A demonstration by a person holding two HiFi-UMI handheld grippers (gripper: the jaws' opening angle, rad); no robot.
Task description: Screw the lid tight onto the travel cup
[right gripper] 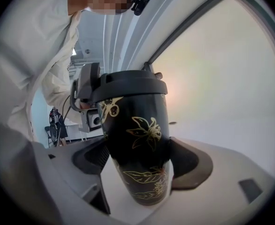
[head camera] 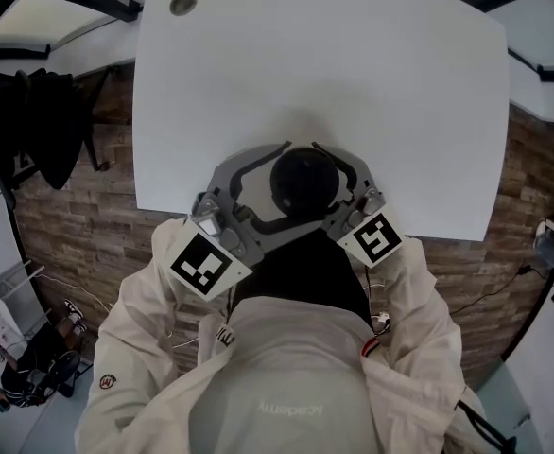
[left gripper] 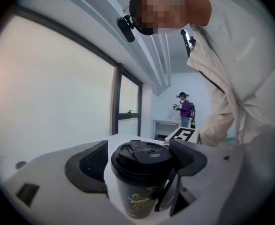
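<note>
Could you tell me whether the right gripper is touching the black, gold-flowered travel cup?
Touching. The right gripper view shows the right gripper with its dark pads pressed against both sides of the black, gold-flowered travel cup.

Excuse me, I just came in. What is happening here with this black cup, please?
A person is at a white table with a claw in each hand. The right claw is clamped on the body of a black travel cup with gold flowers. The left claw stands around the lid, which sits on the cup; a gap shows beside one pad, so it looks open.
</note>
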